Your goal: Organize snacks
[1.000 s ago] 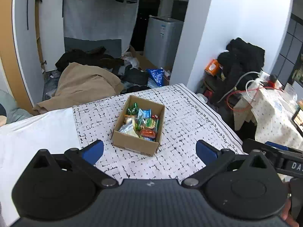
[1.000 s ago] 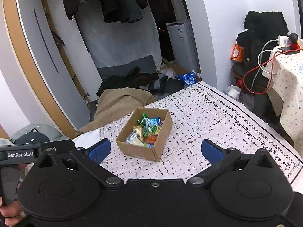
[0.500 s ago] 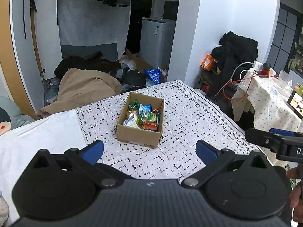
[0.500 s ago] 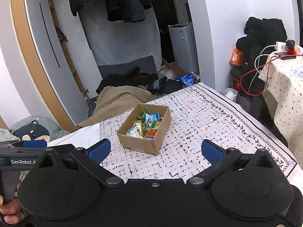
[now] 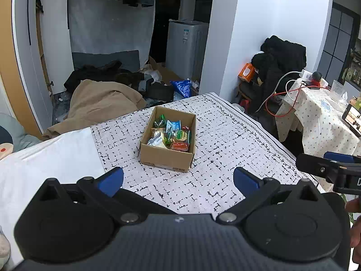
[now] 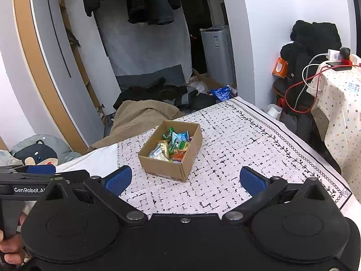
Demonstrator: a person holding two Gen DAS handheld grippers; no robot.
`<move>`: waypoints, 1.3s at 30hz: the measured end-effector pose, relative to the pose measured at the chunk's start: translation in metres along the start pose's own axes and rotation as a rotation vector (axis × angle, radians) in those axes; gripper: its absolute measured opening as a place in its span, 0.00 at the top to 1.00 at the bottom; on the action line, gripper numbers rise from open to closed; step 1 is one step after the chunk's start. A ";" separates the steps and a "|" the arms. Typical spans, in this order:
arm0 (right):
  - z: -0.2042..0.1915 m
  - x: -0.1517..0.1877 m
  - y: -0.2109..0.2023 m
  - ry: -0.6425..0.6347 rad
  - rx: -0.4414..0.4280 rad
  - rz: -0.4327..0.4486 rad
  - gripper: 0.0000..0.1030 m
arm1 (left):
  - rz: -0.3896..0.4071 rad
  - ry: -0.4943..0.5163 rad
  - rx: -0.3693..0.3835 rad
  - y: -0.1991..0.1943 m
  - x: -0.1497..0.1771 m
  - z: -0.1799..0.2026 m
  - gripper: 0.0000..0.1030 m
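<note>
1. The snack packets (image 5: 169, 135) lie heaped together inside an open cardboard box (image 5: 165, 158), which sits near the middle of a counter covered by a black-and-white patterned cloth (image 5: 221, 140). No packet shows on the cloth outside the box.

2. That layout fits two stages: packets gathered into the box and the job close to done, or a mixed heap waiting to be sorted. The pictures do not settle which.

3. The left claw (image 5: 178, 178) is spread wide and holds nothing, hovering short of the box's near wall. The right claw (image 6: 185, 178) is likewise spread wide and empty, held back from the box's near corner.

4. If a packet is to be handled, it would pay to come down from above, clear of the box walls, and pinch a single wrapper by a crimped end; the foil looks slippery and the packets overlap, so a deep grab could lift two.

5. The box is light card and may slide on the cloth, so the other claw could steady a wall.

6. Writing: "GenRobot.AI" reads on the left tool's body (image 6: 29, 189) in the right wrist view. The packets' print is too small to read, and the label on the white appliance (image 5: 187, 43) behind is probably a sticker, illegible.
</note>
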State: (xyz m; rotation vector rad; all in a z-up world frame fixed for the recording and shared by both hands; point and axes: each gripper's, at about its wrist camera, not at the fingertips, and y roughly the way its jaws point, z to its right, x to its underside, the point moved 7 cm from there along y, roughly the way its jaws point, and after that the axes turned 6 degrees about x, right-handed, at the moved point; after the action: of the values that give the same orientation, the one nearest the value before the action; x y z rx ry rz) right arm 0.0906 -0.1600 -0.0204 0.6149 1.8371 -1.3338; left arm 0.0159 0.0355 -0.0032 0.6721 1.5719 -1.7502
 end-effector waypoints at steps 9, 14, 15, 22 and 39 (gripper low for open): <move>0.003 0.002 0.001 0.005 0.006 -0.006 0.00 | -0.005 -0.005 -0.006 0.003 0.000 -0.005 0.00; 0.005 0.004 0.002 0.006 0.008 -0.009 0.00 | -0.006 -0.003 -0.005 0.005 0.001 -0.006 0.00; 0.005 0.004 0.002 0.005 0.009 -0.009 0.00 | -0.006 -0.004 -0.004 0.005 0.001 -0.006 0.00; 0.005 0.003 0.000 0.005 0.011 -0.005 0.00 | -0.004 0.000 -0.004 0.005 0.002 -0.005 0.00; 0.007 0.006 0.001 0.006 0.014 -0.008 0.00 | -0.005 -0.006 0.001 0.006 0.006 -0.003 0.00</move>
State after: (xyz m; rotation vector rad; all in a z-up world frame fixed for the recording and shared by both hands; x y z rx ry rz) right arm 0.0900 -0.1662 -0.0268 0.6196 1.8389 -1.3523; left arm 0.0165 0.0372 -0.0117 0.6639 1.5704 -1.7545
